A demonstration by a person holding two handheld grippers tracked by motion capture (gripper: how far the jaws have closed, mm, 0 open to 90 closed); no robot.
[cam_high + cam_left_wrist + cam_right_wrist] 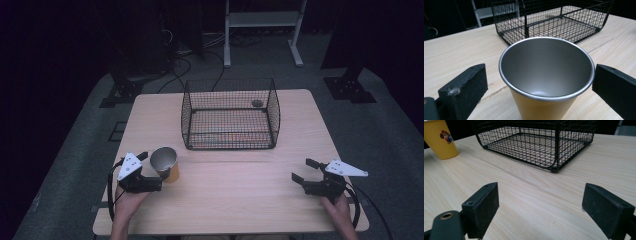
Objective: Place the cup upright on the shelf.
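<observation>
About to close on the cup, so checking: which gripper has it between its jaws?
The left gripper: the cup stands between its open jaws, not yet clamped. The right gripper is open over bare table.

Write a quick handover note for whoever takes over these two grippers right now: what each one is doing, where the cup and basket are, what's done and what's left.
Left gripper: open, jaws on either side of the yellow cup, not yet closed on it.
Right gripper: open, holding nothing, low over the table at its right front.
Cup: upright on the table, front left, nothing visible inside.
Wire basket: at the middle of the table, farther back, open at the top, nothing in it.
Done: left gripper lined up around the cup.
Left, most likely: close on the cup, lift it, set it in the basket.
</observation>
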